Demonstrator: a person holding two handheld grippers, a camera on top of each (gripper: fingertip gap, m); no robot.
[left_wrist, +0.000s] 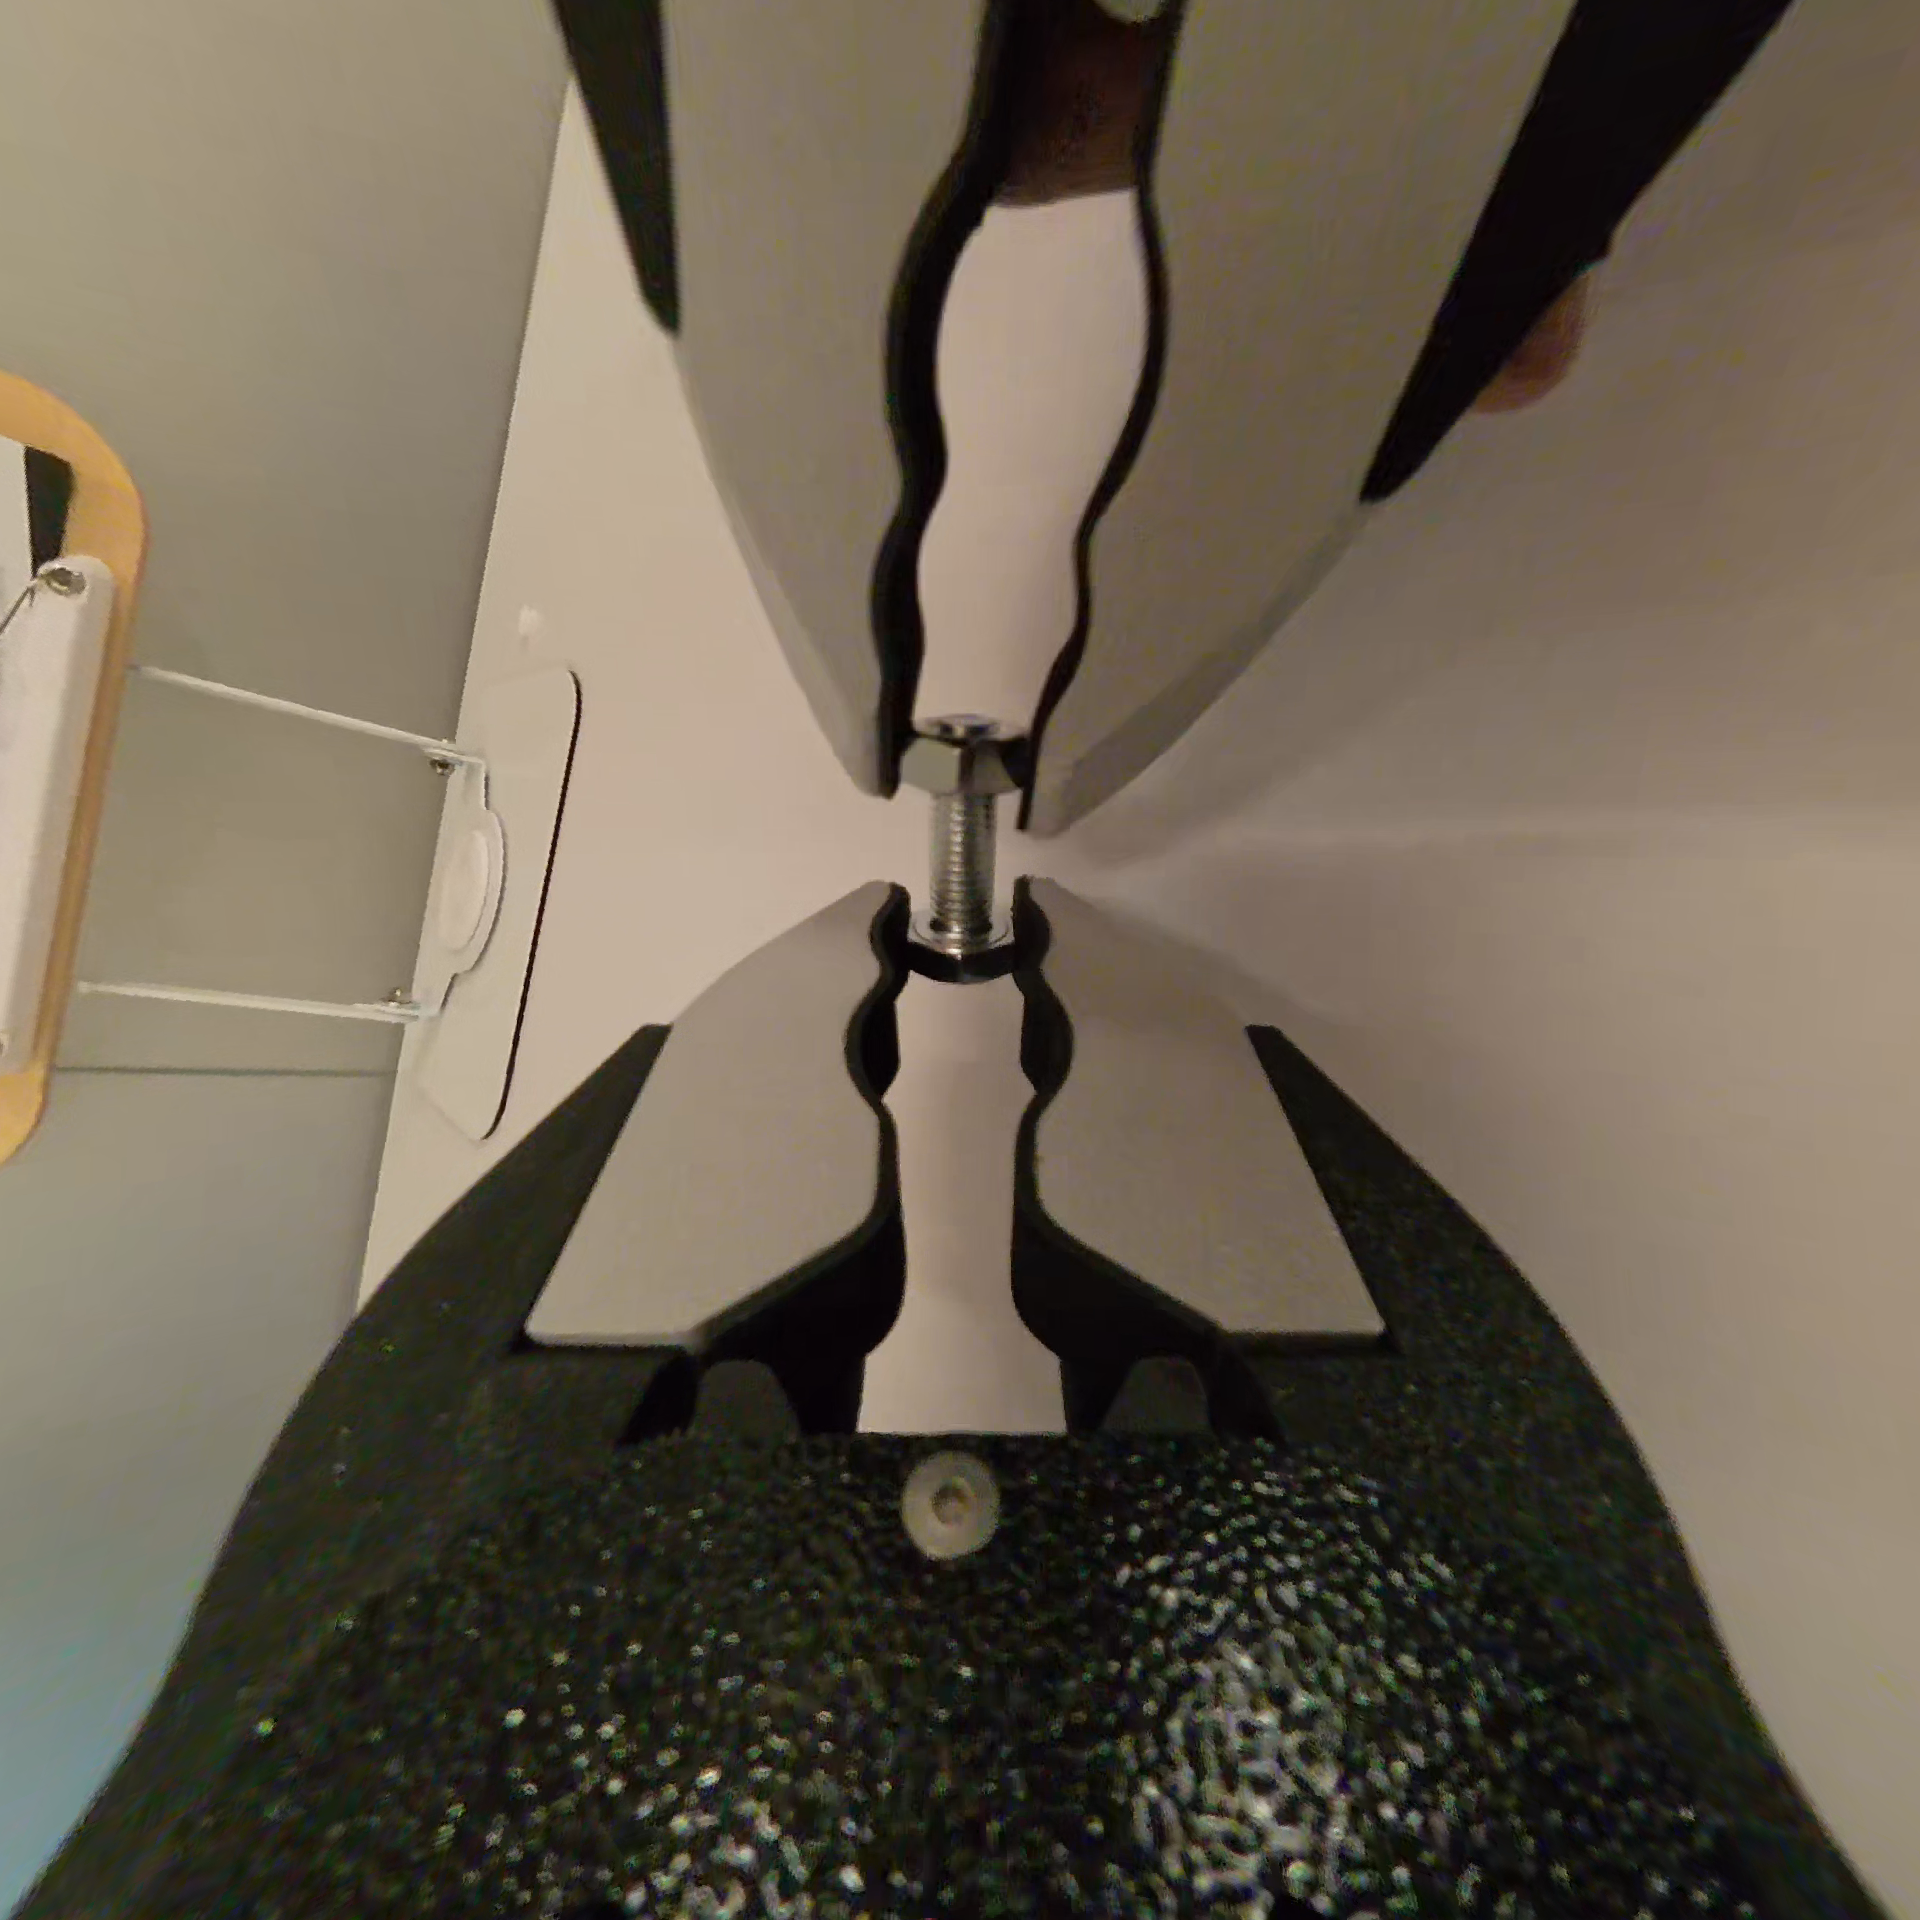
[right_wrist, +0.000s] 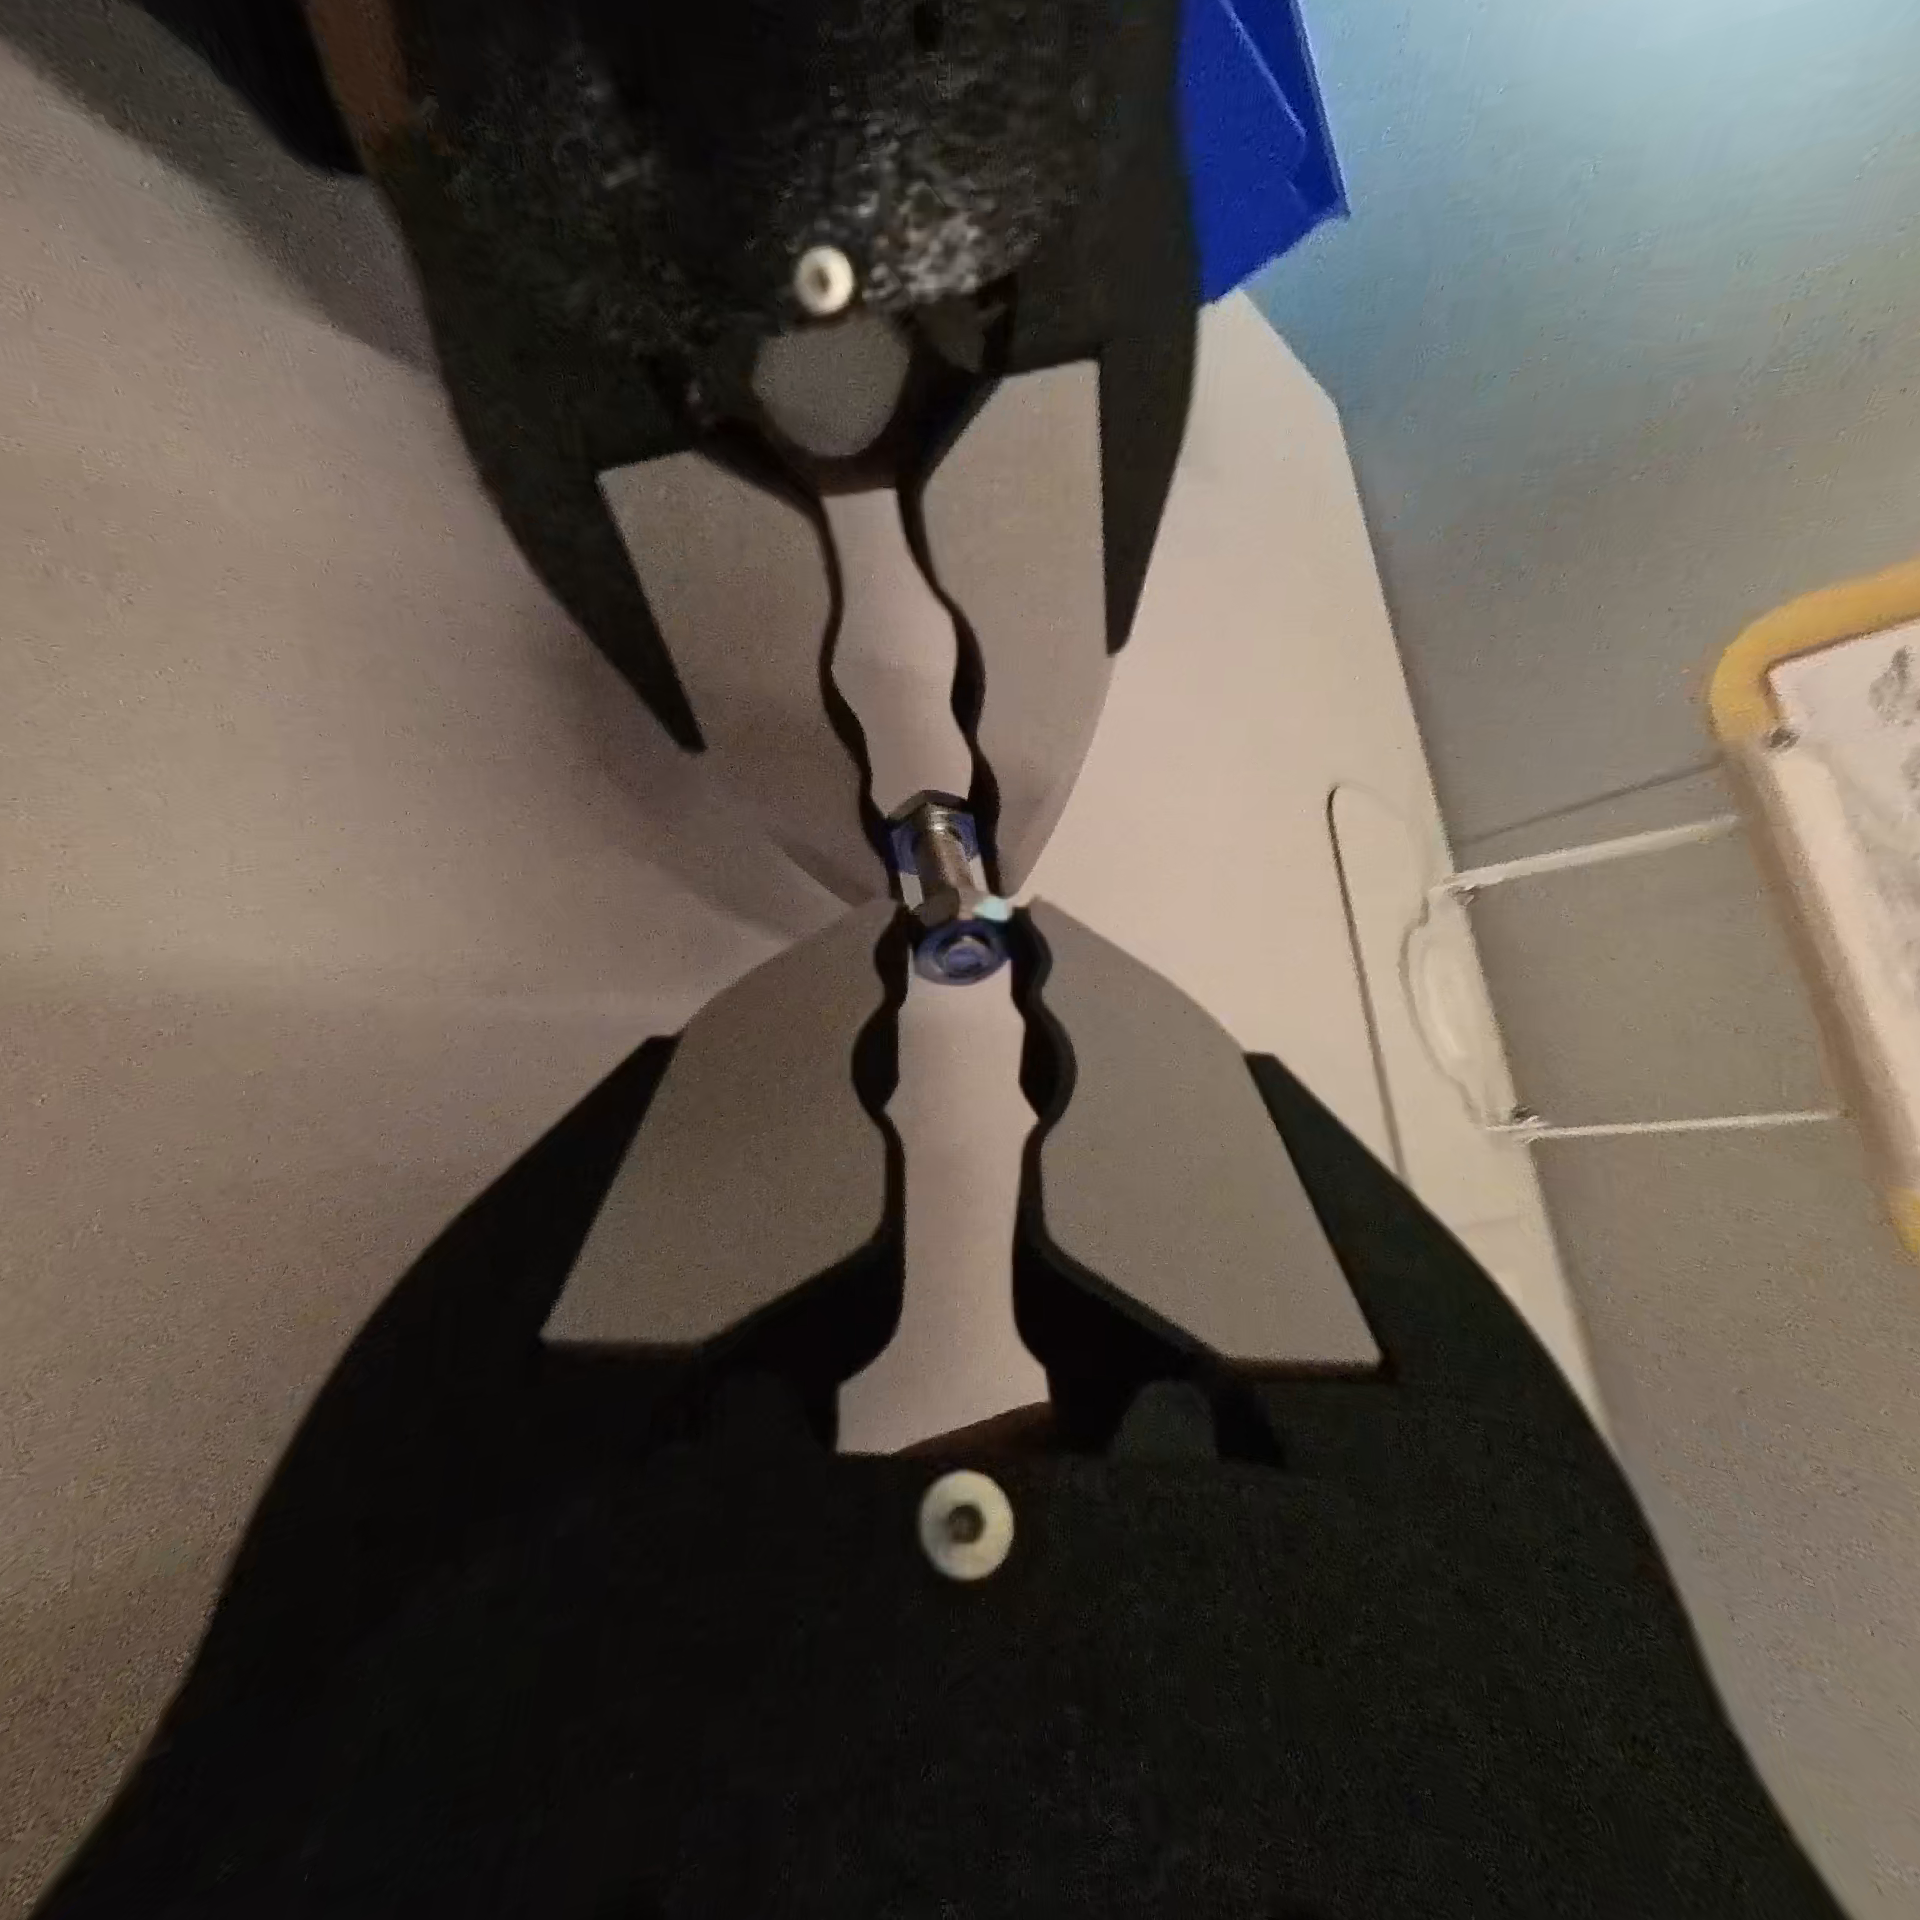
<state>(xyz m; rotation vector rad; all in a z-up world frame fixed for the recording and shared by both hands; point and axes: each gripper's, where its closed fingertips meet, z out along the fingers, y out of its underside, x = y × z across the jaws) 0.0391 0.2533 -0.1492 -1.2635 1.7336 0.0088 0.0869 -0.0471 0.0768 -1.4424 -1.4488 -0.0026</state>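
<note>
The left gripper (left_wrist: 956, 920) pinches a bolt (left_wrist: 957, 857) by its head while the right gripper (right_wrist: 961, 935) pinches the nut (left_wrist: 948, 764); best kept coaxial above the desk (left_wrist: 1558, 935).

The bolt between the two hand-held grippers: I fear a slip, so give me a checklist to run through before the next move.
1. Left hand-held gripper pads pressed on the head end of the bolt: ok.
2. Right hand-held gripper pads pressed on the hex nut: ok.
3. Nut on the thread, bolt tip showing past it: ok.
4. Bolt straight between both grippers: cannot tell; it looks slanted in the right wrist view.
5. White bracket at the side apart from both grippers: ok.
</note>
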